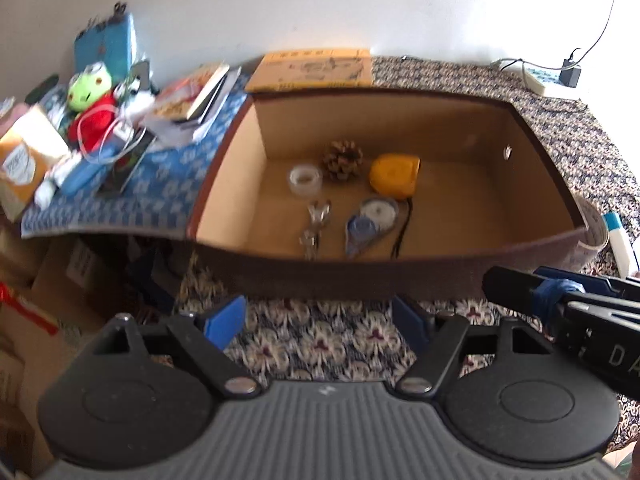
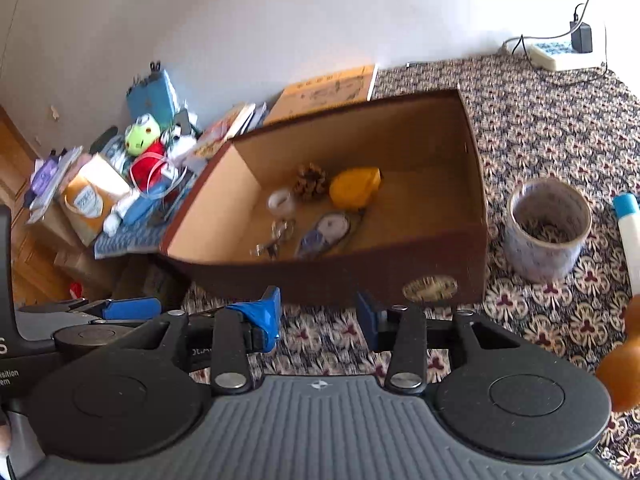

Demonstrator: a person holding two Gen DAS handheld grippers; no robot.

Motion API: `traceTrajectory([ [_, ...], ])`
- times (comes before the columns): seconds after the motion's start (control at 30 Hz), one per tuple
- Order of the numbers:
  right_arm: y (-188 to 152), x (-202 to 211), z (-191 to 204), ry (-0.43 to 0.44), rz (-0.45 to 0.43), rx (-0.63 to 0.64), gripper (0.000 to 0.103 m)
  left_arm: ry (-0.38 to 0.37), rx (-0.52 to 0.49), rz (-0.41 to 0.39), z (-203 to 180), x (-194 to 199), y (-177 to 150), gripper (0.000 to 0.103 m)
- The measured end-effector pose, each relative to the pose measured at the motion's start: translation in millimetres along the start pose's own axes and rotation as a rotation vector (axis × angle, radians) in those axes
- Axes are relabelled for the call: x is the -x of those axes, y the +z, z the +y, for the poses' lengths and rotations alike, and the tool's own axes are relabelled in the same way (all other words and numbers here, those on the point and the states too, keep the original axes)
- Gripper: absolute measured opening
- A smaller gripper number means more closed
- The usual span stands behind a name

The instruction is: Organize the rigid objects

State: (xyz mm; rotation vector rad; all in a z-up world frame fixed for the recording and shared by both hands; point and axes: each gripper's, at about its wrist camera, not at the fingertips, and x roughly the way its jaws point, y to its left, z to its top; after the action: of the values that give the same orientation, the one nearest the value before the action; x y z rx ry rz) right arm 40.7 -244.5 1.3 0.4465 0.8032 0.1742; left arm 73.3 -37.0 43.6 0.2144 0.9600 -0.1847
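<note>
The open cardboard box (image 1: 400, 276) sits on patterned cloth, its right half bare; a pine cone (image 1: 343, 160), yellow tape measure (image 1: 394, 178) and correction tape (image 1: 370, 220) lie left of centre. Both the left gripper (image 1: 320, 320) and right gripper (image 2: 318, 316) hover before its near wall, jaws parted and empty, the left wider.

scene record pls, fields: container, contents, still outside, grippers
container: open brown cardboard box on patterned cloth
contents: pine cone, yellow tape measure, clear tape roll, correction tape dispenser, metal clips
still outside: large tape roll standing right of the box; white bottle with blue cap further right
grippers: left gripper open, empty; right gripper open, nothing between its jaws; both short of the box
</note>
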Motion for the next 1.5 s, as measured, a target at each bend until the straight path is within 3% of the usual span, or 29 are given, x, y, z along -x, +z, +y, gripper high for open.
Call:
traceTrajectory([
  [0.2,-17,1,-7,0.009,0.065,0.028,0.027,0.043,0.035,0.067,-10,-4,-24,0.075],
  [0.47,-32,-9,-18,0.012,0.164,-0.038,0.028,0.069,0.036,0.178,-18,-15,-44,0.075],
  [0.8,-20,-24,-6,-0.02,0.222,-0.083,0.029,0.05,-0.019,0.251,-7,-31,-39,0.075],
  [1.3,8,-39,32,-0.092,0.201,-0.122,0.031,-0.031,-0.091,0.182,31,-25,9,0.075],
  [1.5,20,-32,45,-0.104,0.131,-0.129,0.031,-0.066,-0.113,0.137,45,-22,24,0.075],
])
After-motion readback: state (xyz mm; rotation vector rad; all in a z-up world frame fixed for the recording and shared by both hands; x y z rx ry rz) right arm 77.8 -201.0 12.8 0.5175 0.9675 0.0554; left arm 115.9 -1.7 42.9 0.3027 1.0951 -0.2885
